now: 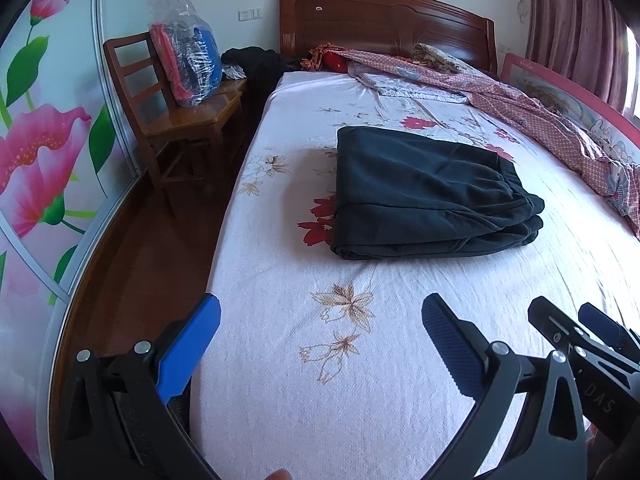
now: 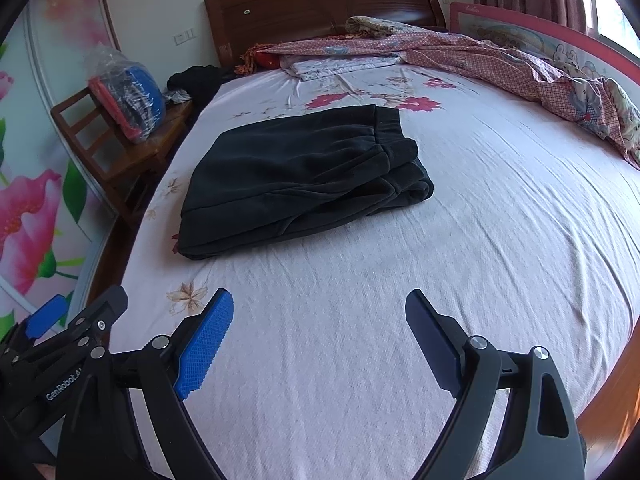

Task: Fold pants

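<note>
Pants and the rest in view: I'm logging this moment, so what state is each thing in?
pants: folded into a compact stack, lying on the bed sheet, touched by neither gripper.
left gripper: open, empty, short of the pants.
right gripper: open, empty, short of the pants.
quilt: crumpled along the far side.
plastic bag: full, upright on the chair.

the pants [image 2: 296,176] ahead of both grippers look like thick matt black fleece, soft and a bit fuzzy. the bed sheet [image 2: 400,320] under them is pale cloth with a fine nubbly weave and printed flowers. the left gripper [image 1: 320,344] and right gripper [image 2: 320,332] are matt black plastic with shiny metal rivets and blue textured pads [image 2: 206,344]. far ahead, the headboard [image 2: 320,4] is glossy varnished wood. off to the left, the chair [image 1: 176,120] is polished wood too, holding a crinkly clear plastic bag [image 1: 188,56].
</note>
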The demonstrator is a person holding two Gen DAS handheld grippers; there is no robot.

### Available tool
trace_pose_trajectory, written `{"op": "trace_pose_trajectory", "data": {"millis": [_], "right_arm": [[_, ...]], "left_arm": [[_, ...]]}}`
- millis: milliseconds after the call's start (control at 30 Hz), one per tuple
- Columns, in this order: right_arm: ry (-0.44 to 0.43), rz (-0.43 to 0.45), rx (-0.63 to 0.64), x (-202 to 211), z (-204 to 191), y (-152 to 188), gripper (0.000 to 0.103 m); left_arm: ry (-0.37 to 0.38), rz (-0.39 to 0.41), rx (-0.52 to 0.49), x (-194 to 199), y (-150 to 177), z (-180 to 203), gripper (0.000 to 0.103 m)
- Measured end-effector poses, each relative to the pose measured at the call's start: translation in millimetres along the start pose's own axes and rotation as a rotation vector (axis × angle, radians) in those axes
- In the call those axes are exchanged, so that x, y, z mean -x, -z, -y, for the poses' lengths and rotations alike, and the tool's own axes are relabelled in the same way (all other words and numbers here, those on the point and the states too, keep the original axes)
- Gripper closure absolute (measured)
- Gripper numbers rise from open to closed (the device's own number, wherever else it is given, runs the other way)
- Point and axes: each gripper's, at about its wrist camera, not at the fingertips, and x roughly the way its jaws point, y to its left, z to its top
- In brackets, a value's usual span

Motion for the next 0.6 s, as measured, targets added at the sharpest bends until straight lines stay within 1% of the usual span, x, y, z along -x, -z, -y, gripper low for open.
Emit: {"op": "trace_pose_trajectory", "data": {"millis": [167,233,367,433,567,600], "right_arm": [[-0.001,-0.002,-0.002,0.6,0.5,0.5,0.016],[0.003,0.0,-0.006,0.9,1.7,0.5,0.016],[0.007,0.001,-0.013,1.5,3.9,-0.2,0.016],[0.004,-0.001,-0.017,1.3,4.3,0.3,0.016],[0.004,-0.007,-0.01,0.6,2.3,1.0,0.016],[0.005,-0.009,-0.005,0.4,1.6,1.6,0.016]], "left_arm": [[-0.008,0.035,-0.005,6.3,0.4,1.7,0.002],[0.016,0.039,0.009,8.0,-0.5,1.3,0.002],[0.032,0.067,0.015,13.1,-1.4,1.6,0.002],[0.055,0.061,0.025,13.3,-2.5,0.4,0.002],[0.044,0.055,-0.013,12.5,-1.9,6.5,0.002],[0.062,0.053,-0.012,12.5,-0.9,7.4,0.002]]}}
